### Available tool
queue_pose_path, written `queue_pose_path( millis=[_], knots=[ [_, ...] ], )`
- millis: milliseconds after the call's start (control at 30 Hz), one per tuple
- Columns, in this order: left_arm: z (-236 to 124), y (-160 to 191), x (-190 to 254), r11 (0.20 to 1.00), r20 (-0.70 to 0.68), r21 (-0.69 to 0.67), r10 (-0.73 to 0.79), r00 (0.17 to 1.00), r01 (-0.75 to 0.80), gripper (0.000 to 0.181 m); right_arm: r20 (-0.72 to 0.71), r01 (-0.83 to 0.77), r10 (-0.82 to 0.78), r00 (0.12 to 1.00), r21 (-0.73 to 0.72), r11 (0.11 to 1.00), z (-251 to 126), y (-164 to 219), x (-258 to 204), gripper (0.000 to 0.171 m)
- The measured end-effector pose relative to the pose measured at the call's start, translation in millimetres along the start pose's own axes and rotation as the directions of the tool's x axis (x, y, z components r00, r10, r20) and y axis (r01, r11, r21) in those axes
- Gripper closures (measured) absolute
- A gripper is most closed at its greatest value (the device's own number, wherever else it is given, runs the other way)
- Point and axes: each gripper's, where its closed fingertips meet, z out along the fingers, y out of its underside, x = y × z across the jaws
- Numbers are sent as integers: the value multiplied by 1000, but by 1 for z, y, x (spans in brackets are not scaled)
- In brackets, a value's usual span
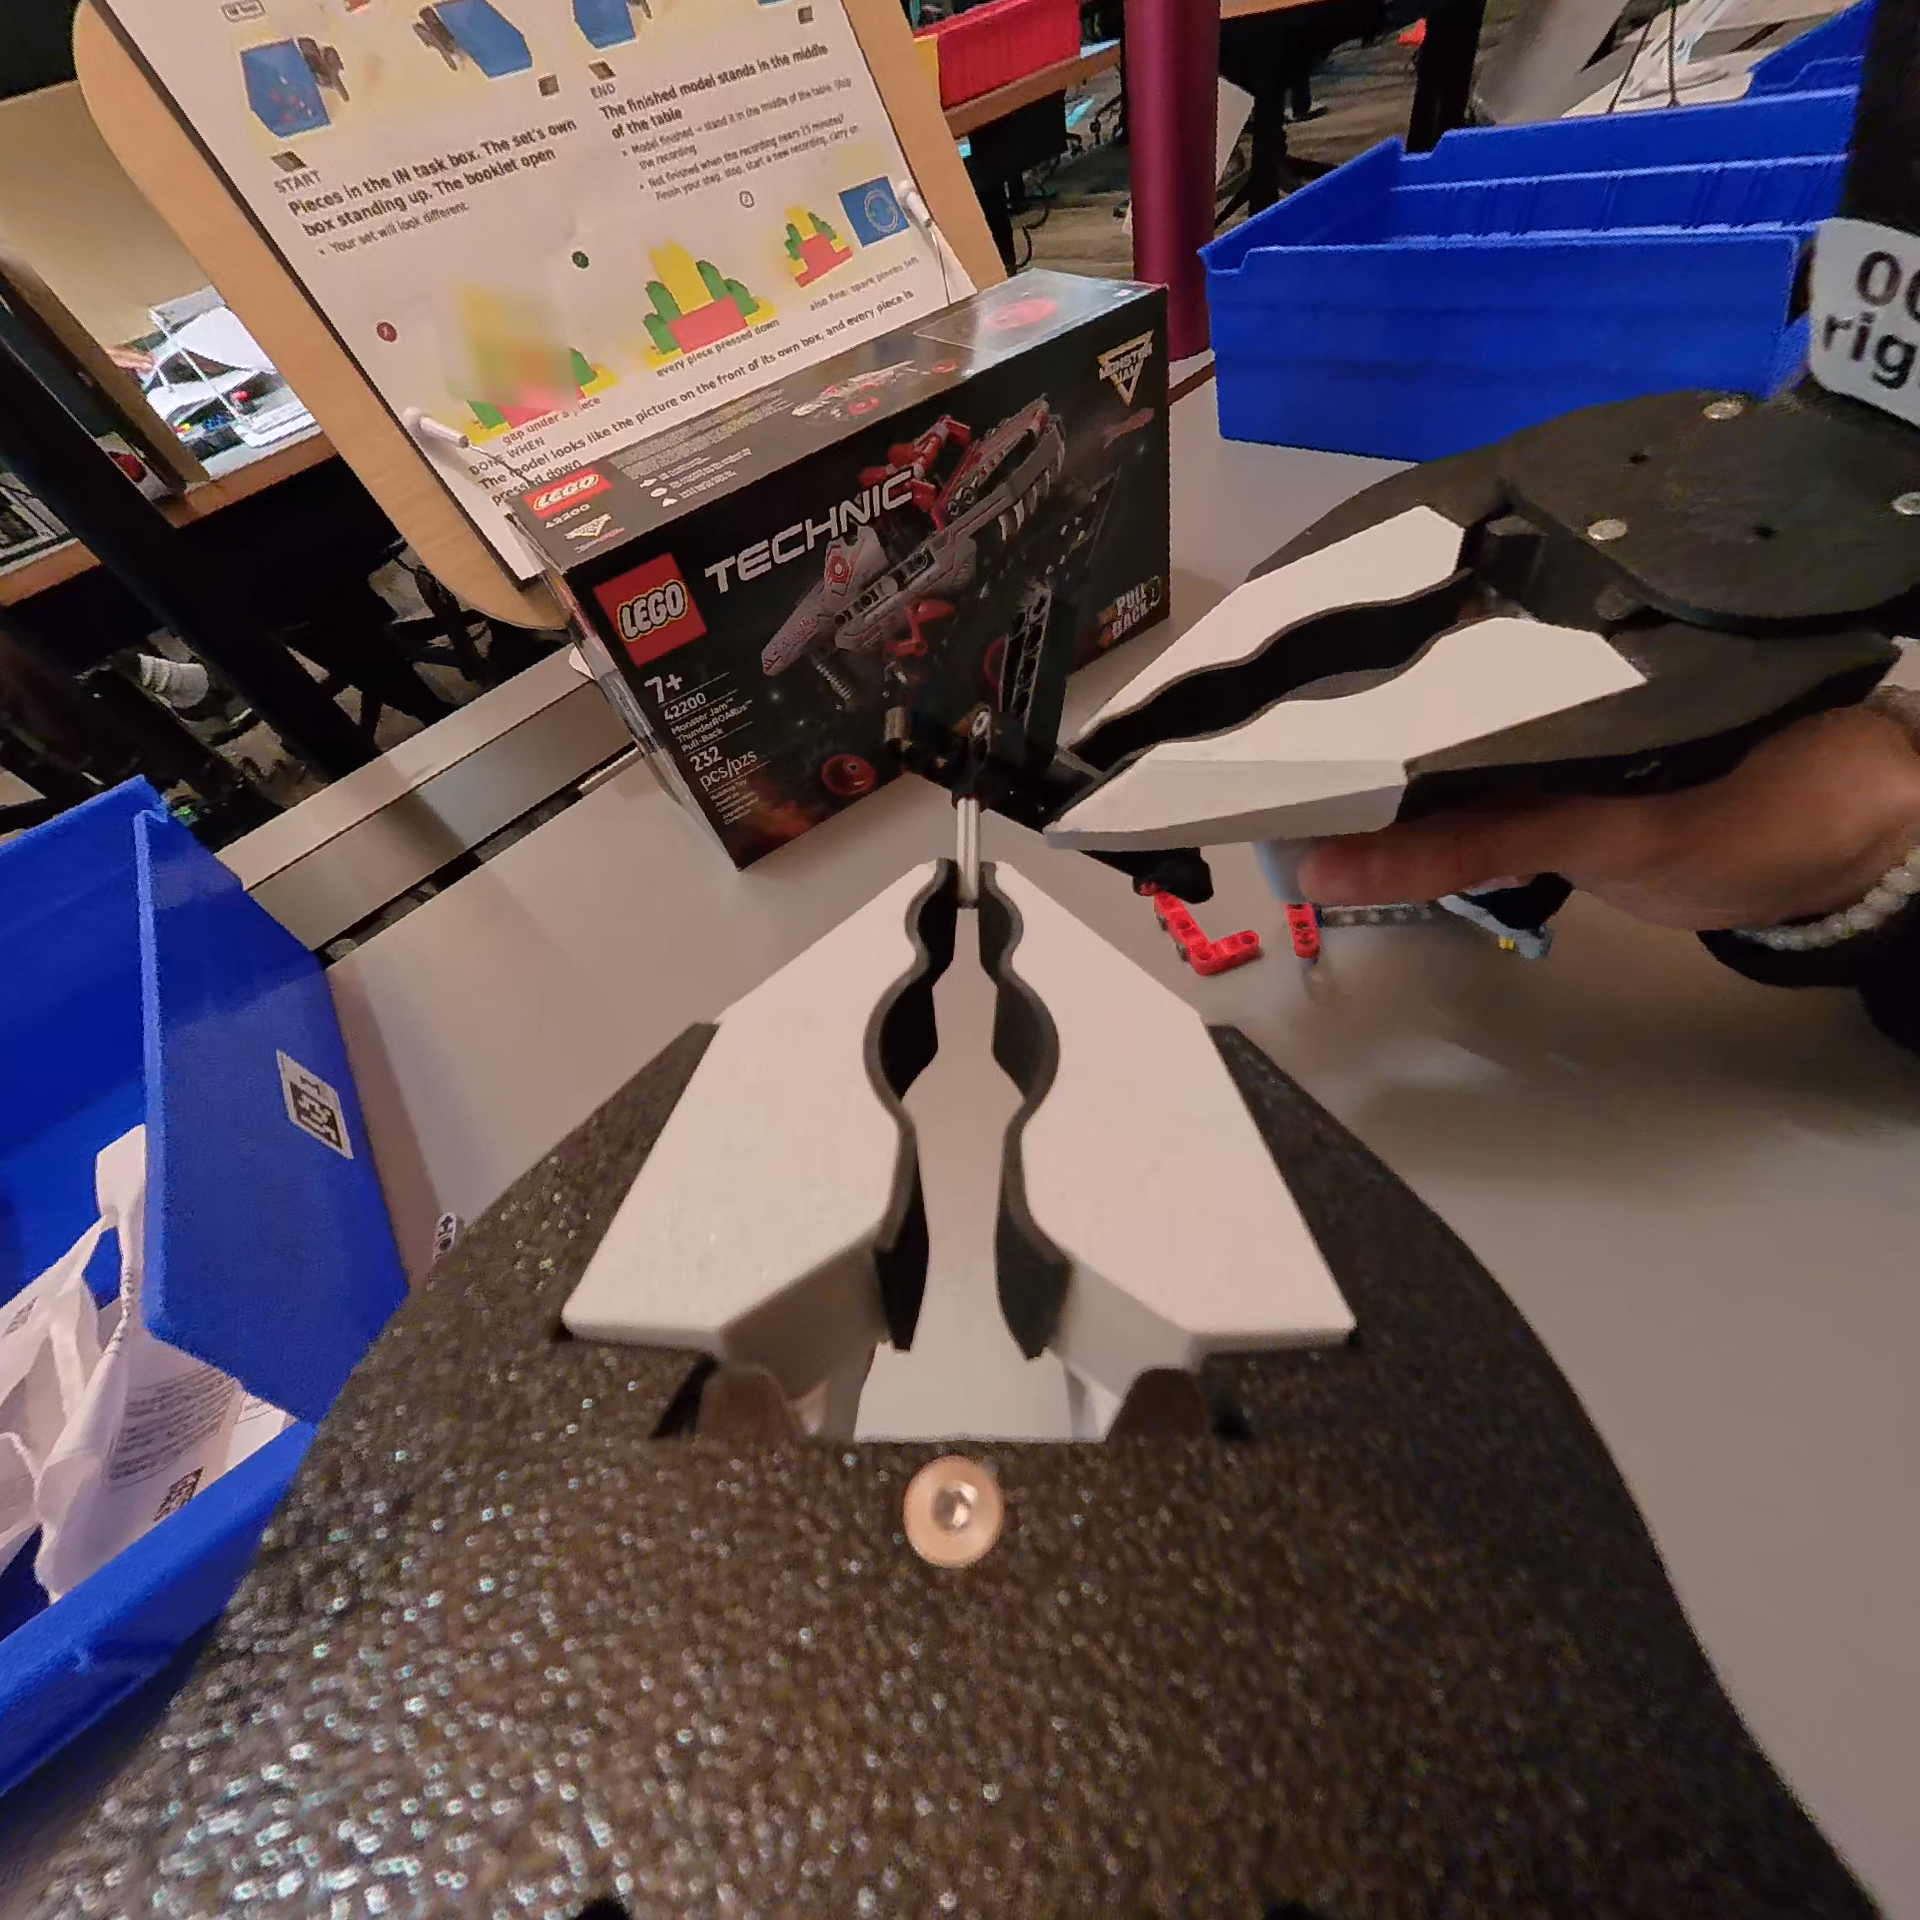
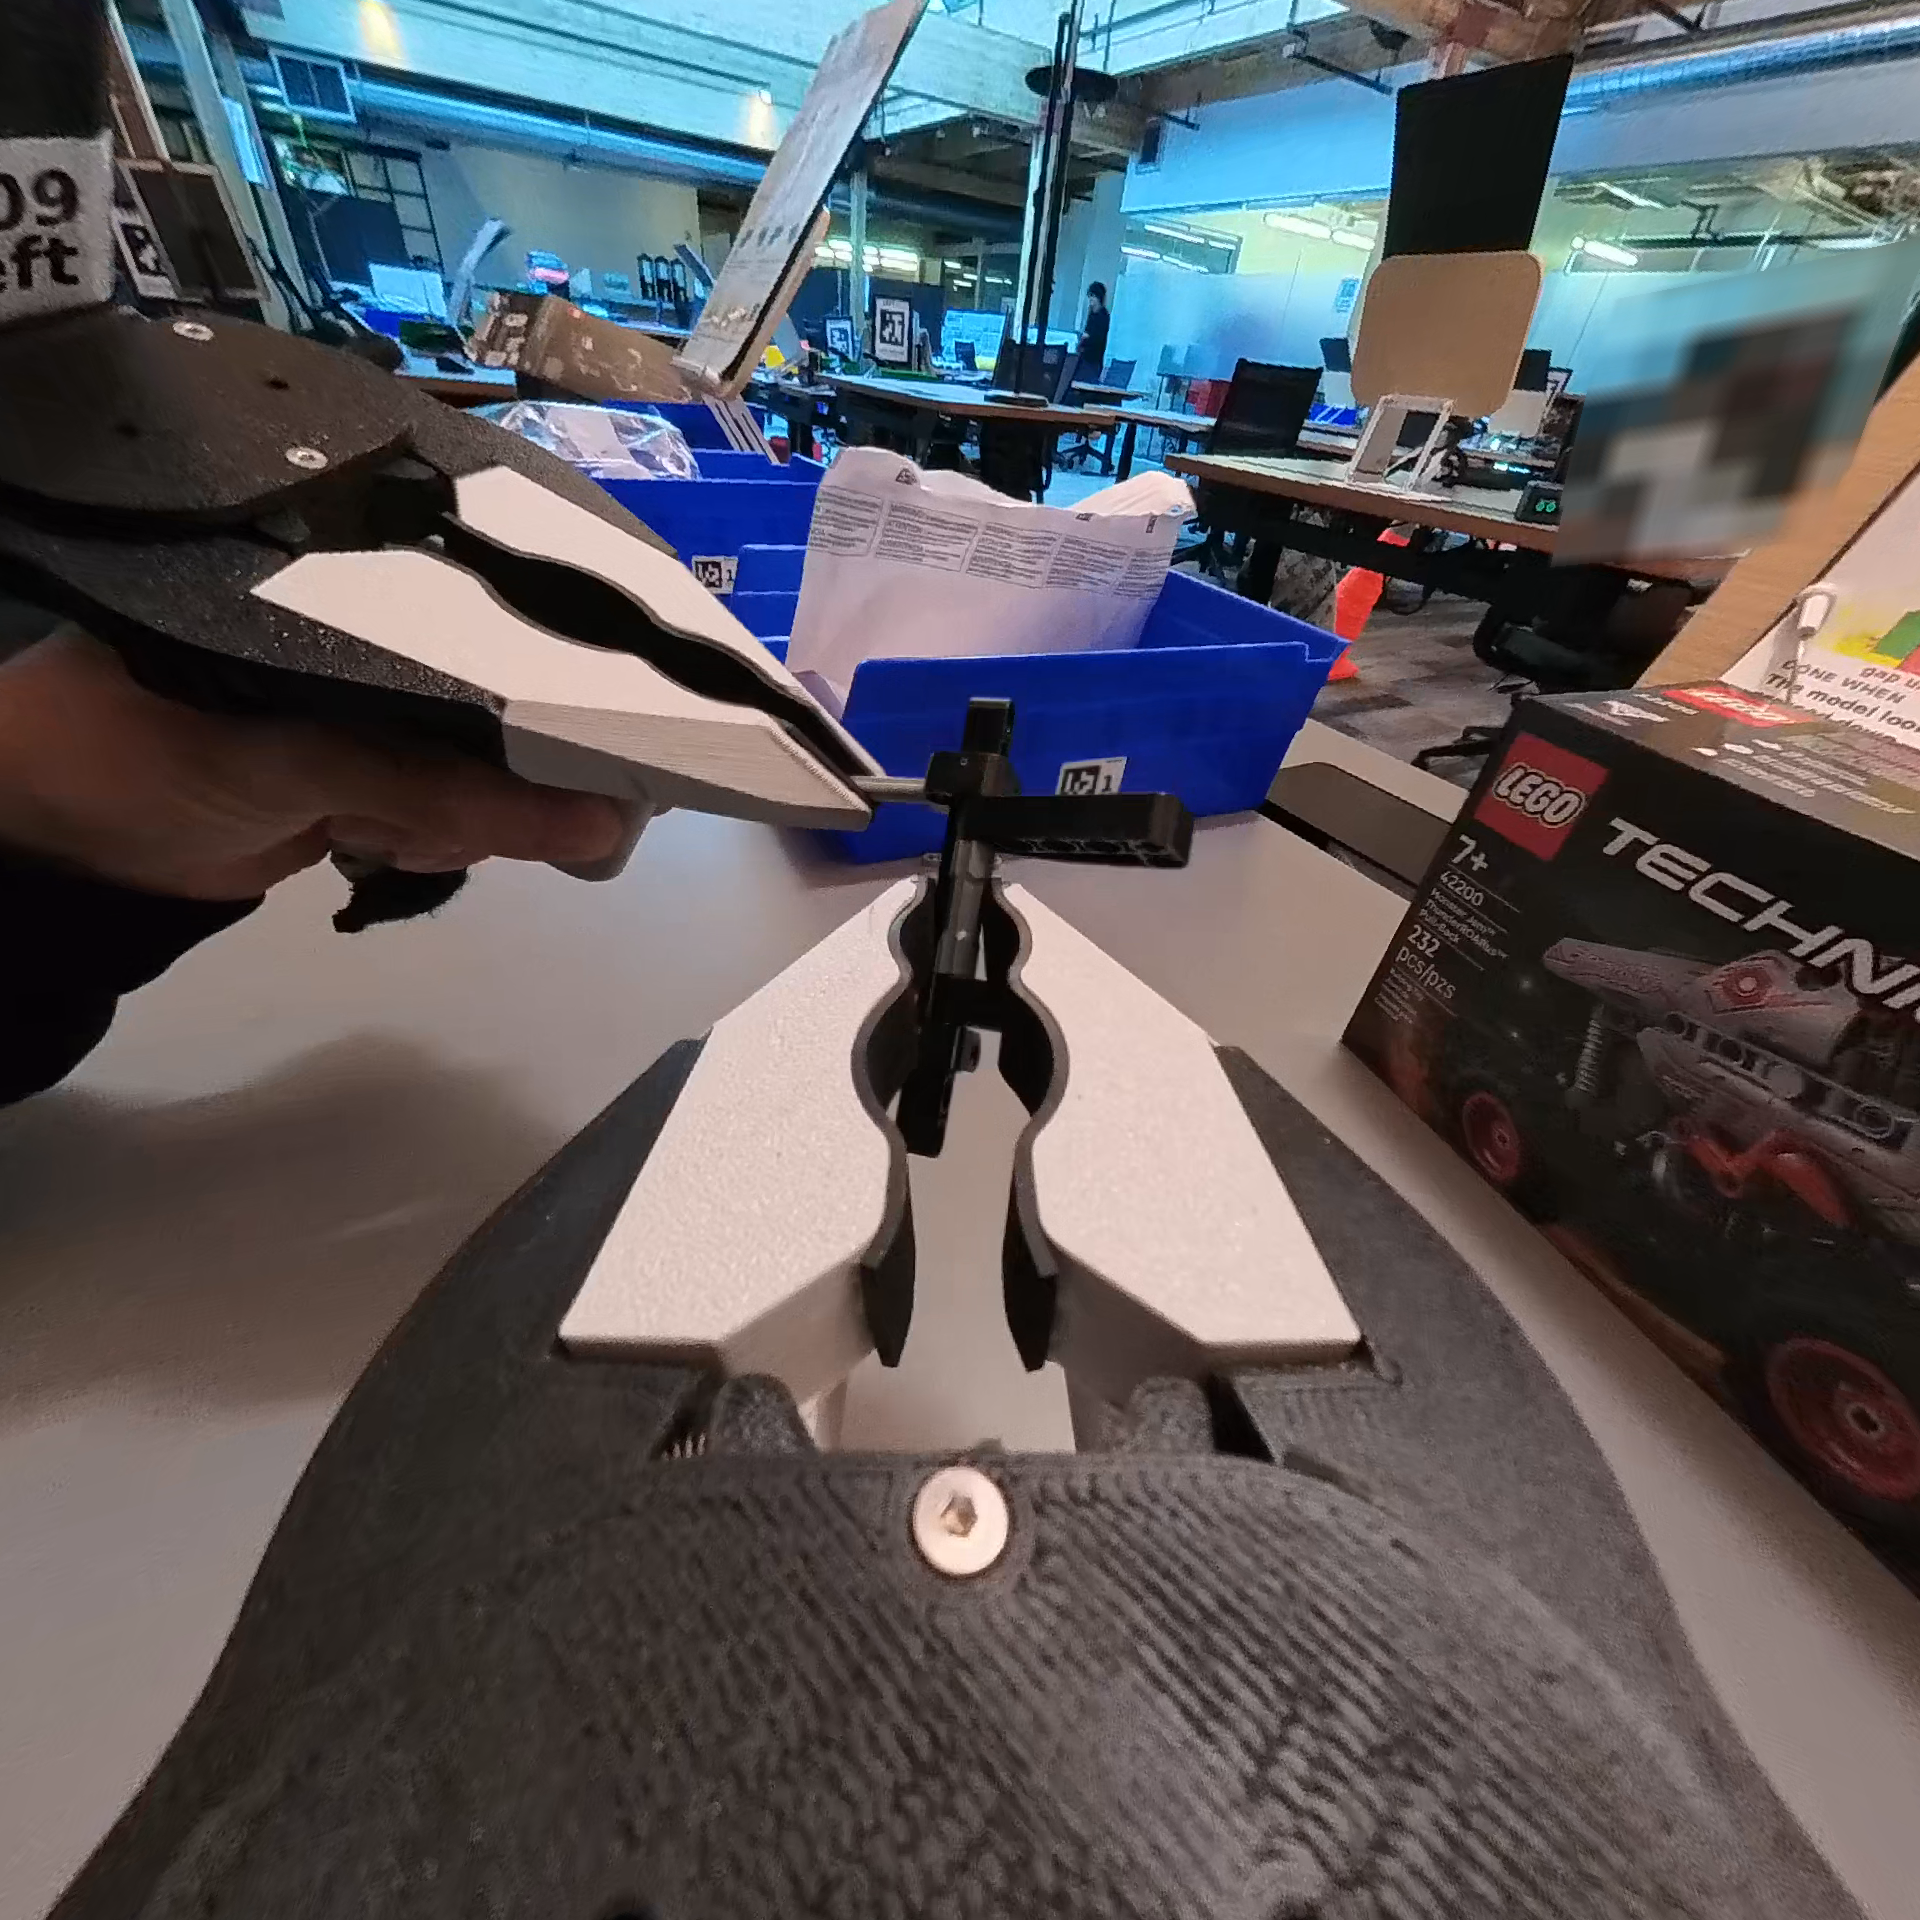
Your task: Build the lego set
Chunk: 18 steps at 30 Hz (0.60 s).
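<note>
Left hand-held gripper (image 1: 964, 883) is clamped at the fingertips on a thin grey axle (image 1: 967, 836). Right hand-held gripper (image 2: 961, 896) is clamped on a black lego assembly (image 2: 958, 966), held above the counter (image 1: 1558, 1299), mid-span. The axle's other end is seated in that assembly at a black beam (image 2: 1086, 826) that sticks out sideways.

Writing and labels, not quoted:
- Lego set box (image 1: 831, 623): one, upright near the counter's far edge. A red square logo, white lettering, an age mark, a piece count and a truck picture are printed on the front.
- Instruction sheet (image 1: 520, 208): one, pegged to a tan board behind the box, with printed text and coloured brick diagrams.
- White printed tag (image 1: 1870, 301) on the right hand-held gripper; a similar one (image 2: 52, 229) on the left.
- Square code sticker (image 1: 312, 1117) on the blue bin (image 1: 208, 987) at the counter's left edge.

Counts:
- Hand-held grippers: two, each with a hand (image 1: 1558, 862) underneath.
- Blue bins: at least two; the second (image 1: 1507, 291) is at the far right corner.
- White printed bags (image 1: 83, 1403): several in the left bin, number unclear.
- Loose red pieces (image 1: 1216, 940): two seen on the counter beneath the right hand-held gripper.

The counter is plain light grey. The room is an open workshop with desks, chairs and exposed ceiling pipes.
</note>
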Motion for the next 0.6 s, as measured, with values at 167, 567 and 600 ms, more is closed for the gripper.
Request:
queue_pose_path(
  millis=[167, 567, 600],
  knots=[
    [2, 6, 0, 998, 7, -40, 48, 999, -48, 179, -13, 117, -118, 993, -62, 991, 0, 6, 0, 163],
    [5, 14, 1, 996, -6, -66, 65, 998, -66, 179, 4, 24, -24, 1000, -81, 996, 2, 12, 2, 164],
    [6, 14, 1, 995, -6, -67, 67, 998, -67, 179, 11, -9, 10, 1000, -77, 997, 2, 12, 2, 164]
  ],
)
